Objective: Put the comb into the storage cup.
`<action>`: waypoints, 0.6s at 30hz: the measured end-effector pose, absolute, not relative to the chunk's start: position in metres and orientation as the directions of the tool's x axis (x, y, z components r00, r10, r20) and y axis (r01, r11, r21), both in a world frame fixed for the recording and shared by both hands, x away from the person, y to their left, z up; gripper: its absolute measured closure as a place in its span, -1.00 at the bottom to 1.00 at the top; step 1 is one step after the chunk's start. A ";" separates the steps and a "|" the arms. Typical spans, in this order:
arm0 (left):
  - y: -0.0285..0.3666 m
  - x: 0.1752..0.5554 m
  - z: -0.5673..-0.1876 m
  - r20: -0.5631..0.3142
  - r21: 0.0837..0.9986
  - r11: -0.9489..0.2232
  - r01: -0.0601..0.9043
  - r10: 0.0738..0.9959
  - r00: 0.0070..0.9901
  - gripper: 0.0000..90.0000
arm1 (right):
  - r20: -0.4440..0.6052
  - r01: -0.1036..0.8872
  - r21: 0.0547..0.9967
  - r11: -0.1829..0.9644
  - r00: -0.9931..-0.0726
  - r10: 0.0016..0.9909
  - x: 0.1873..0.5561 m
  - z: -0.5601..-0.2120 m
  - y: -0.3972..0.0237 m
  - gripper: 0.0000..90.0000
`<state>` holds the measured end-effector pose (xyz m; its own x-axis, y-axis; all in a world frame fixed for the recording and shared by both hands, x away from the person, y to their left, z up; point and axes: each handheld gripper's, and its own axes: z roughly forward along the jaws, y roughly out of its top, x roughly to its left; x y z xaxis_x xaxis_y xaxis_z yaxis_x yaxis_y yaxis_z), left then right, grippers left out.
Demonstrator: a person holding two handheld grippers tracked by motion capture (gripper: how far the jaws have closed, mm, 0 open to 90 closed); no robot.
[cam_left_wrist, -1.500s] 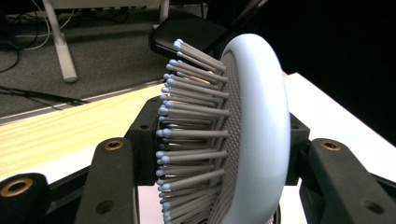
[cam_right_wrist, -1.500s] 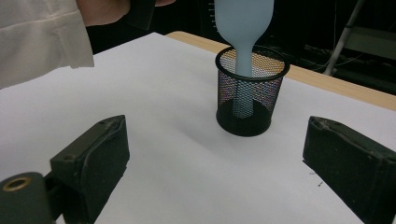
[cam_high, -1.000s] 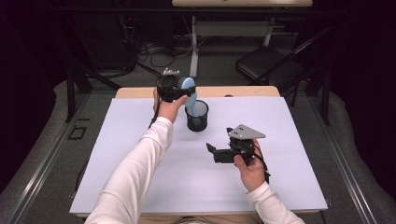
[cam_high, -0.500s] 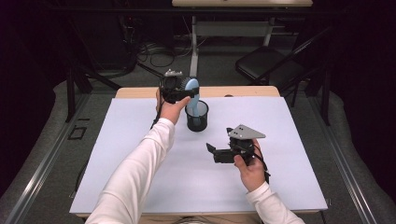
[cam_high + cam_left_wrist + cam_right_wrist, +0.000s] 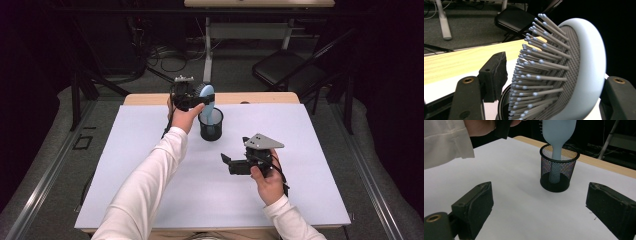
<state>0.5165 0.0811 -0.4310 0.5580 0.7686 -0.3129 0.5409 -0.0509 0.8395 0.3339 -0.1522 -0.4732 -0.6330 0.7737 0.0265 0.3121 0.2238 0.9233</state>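
I'm opening the left gripper [image 5: 196, 98] off the blue hairbrush [image 5: 206, 95], handle now standing in the mesh cup [image 5: 210, 125] near the tabletop's far edge, so the drop-off looks done.

Left arm stretched forward in a white sleeve, left claw [image 5: 196, 96] raised at the far side, jaws just opened partway (one pad standing clear), right hand [image 5: 267, 182] low and near, right claw [image 5: 227, 162] level, pointing left, jaws wide apart.
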 end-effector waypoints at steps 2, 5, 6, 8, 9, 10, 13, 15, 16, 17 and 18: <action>0.081 0.517 -0.431 -0.321 0.837 -0.044 0.545 0.767 0.555 -0.33 | 0.026 0.312 0.923 0.224 -0.633 0.774 0.334 -0.473 -0.152 -0.84; 0.081 0.517 -0.432 -0.335 0.835 -0.030 0.549 0.764 0.551 -0.43 | 0.025 0.312 0.923 0.226 -0.633 0.774 0.334 -0.473 -0.152 -0.84; 0.081 0.517 -0.432 -0.338 0.834 -0.027 0.551 0.764 0.549 -0.44 | 0.025 0.312 0.923 0.225 -0.632 0.774 0.334 -0.473 -0.152 -0.84; 0.080 0.517 -0.432 -0.336 0.836 -0.027 0.548 0.764 0.550 -0.50 | 0.024 0.311 0.923 0.226 -0.633 0.774 0.334 -0.473 -0.152 -0.84; 0.080 0.517 -0.432 -0.335 0.836 -0.029 0.549 0.764 0.551 -0.53 | 0.024 0.311 0.923 0.226 -0.633 0.774 0.334 -0.473 -0.152 -0.84; 0.080 0.516 -0.432 -0.337 0.835 -0.028 0.550 0.764 0.550 -0.57 | 0.023 0.311 0.923 0.226 -0.632 0.775 0.334 -0.474 -0.152 -0.84; 0.078 0.516 -0.432 -0.342 0.835 -0.019 0.550 0.764 0.546 -0.66 | 0.024 0.311 0.923 0.226 -0.632 0.774 0.334 -0.473 -0.152 -0.84; 0.078 0.516 -0.432 -0.341 0.835 -0.018 0.551 0.769 0.541 -0.68 | 0.024 0.311 0.923 0.226 -0.632 0.774 0.334 -0.473 -0.152 -0.84; 0.078 0.516 -0.432 -0.341 0.835 -0.016 0.550 0.769 0.540 -0.69 | 0.023 0.311 0.923 0.226 -0.632 0.775 0.334 -0.473 -0.152 -0.84; 0.077 0.516 -0.433 -0.349 0.832 -0.011 0.554 0.766 0.540 -0.71 | 0.024 0.311 0.923 0.226 -0.632 0.775 0.334 -0.473 -0.152 -0.84; 0.078 0.516 -0.433 -0.352 0.830 -0.011 0.558 0.766 0.539 -0.72 | 0.024 0.311 0.923 0.225 -0.632 0.774 0.334 -0.473 -0.151 -0.84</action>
<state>0.5163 0.0776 -0.4329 0.5386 0.7657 -0.3517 0.5579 -0.0112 0.8298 0.3338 -0.1515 -0.4734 -0.6323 0.7744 0.0243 0.3112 0.2251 0.9233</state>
